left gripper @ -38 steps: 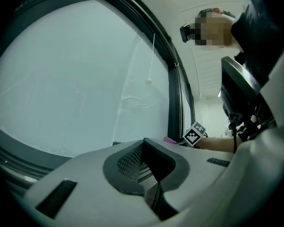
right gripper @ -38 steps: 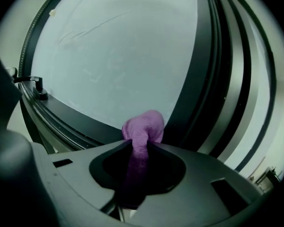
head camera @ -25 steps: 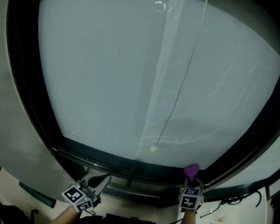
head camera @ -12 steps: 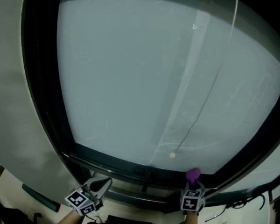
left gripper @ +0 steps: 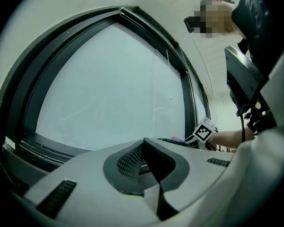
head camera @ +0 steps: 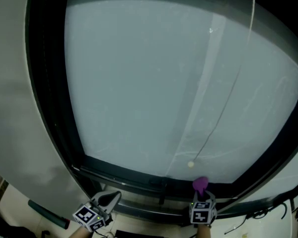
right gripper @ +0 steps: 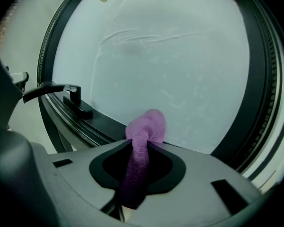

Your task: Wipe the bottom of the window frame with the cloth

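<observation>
The window's dark bottom frame (head camera: 134, 176) runs across the lower part of the head view, under frosted glass (head camera: 149, 83). My right gripper (head camera: 201, 198) is shut on a purple cloth (head camera: 200, 184), and the cloth's bunched tip sits against the bottom frame. In the right gripper view the cloth (right gripper: 146, 126) sticks out between the jaws of the right gripper (right gripper: 142, 143) and touches the frame rail (right gripper: 102, 126) where it meets the glass. My left gripper (head camera: 108, 200) hangs below the frame at the left, shut and holding nothing. The left gripper (left gripper: 144, 143) points at the window's lower corner.
A black window handle (right gripper: 68, 92) stands on the frame left of the cloth. A thin pull cord (head camera: 223, 108) with a small bead (head camera: 190, 164) hangs over the glass just above the cloth. A dark tool handle (head camera: 47, 216) lies at bottom left, cables (head camera: 260, 216) at bottom right.
The window has slid right and down in the head view. Relative to the bead, the cloth and both grippers now sit further left along the bottom frame. Both grips are unchanged.
</observation>
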